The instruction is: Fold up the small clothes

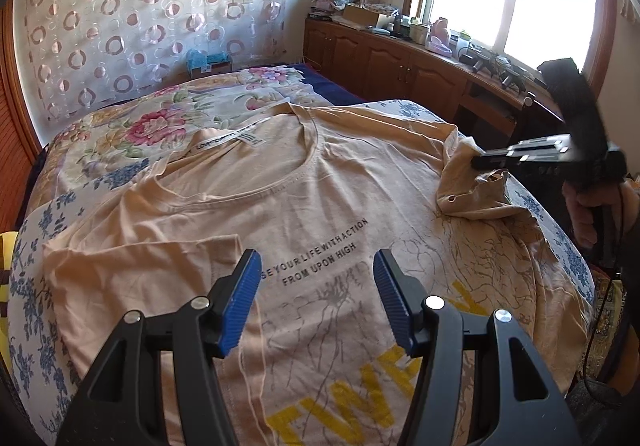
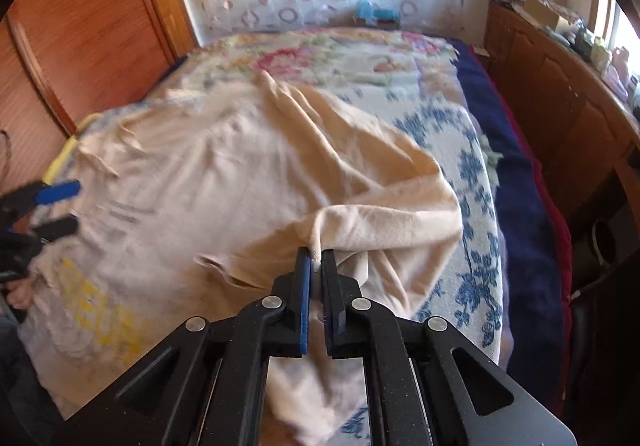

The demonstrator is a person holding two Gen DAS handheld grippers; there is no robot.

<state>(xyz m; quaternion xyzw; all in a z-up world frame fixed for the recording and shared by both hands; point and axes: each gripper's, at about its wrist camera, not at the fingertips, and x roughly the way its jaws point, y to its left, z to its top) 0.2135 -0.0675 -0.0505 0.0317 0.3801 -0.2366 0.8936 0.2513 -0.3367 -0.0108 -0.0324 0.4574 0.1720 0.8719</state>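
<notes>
A peach T-shirt (image 1: 320,185) with black lettering and yellow print lies front up across the bed, its neckline toward the far side. My left gripper (image 1: 318,286) hovers open over the chest print, nothing between its blue pads. At the shirt's right side, its sleeve (image 1: 460,189) is bunched and lifted, pinched by my right gripper (image 1: 480,161). In the right wrist view that gripper (image 2: 316,258) is shut on a fold of the sleeve (image 2: 380,221), which rises off the T-shirt (image 2: 200,185). The left gripper (image 2: 64,209) shows open at the left edge there.
The bed carries a floral cover (image 1: 160,117) and a blue-flowered sheet (image 2: 460,165), with a dark blue blanket (image 2: 520,205) along its edge. A wooden cabinet (image 1: 400,61) with clutter runs under the window. A wooden wardrobe door (image 2: 80,45) stands on the other side.
</notes>
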